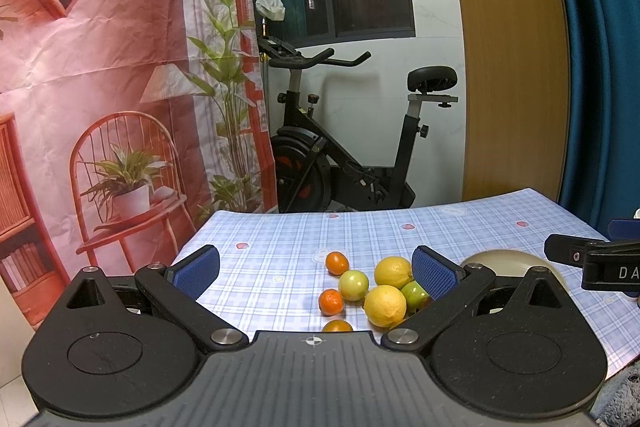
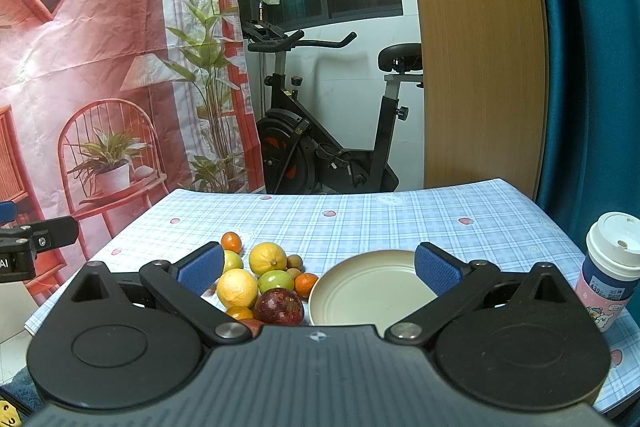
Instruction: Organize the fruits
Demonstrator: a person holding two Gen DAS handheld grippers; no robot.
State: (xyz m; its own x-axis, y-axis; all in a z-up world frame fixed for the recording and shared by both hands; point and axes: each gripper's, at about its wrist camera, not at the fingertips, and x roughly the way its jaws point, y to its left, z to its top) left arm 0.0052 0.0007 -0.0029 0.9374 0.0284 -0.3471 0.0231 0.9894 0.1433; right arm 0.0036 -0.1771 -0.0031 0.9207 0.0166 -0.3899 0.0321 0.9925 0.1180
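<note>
I hold both level above the table [image 2: 400,211]: left hand-held gripper [image 1: 316,273] spread wide and empty, right hand-held gripper [image 2: 318,267] likewise. The fruits [image 2: 260,283] sit just ahead of my right one's left finger; the plate [image 2: 360,291] lies between its fingers. I count two lemons, two green fruits, three oranges, one dark purple fruit, two small brown ones, one cup [image 2: 608,271].

Both wrist cameras look low and forward over the near edge of the table [image 1: 400,227], toward the exercise bike [image 2: 320,147]. They share the fruit pile [image 2: 260,283] and plate [image 2: 372,291].
</note>
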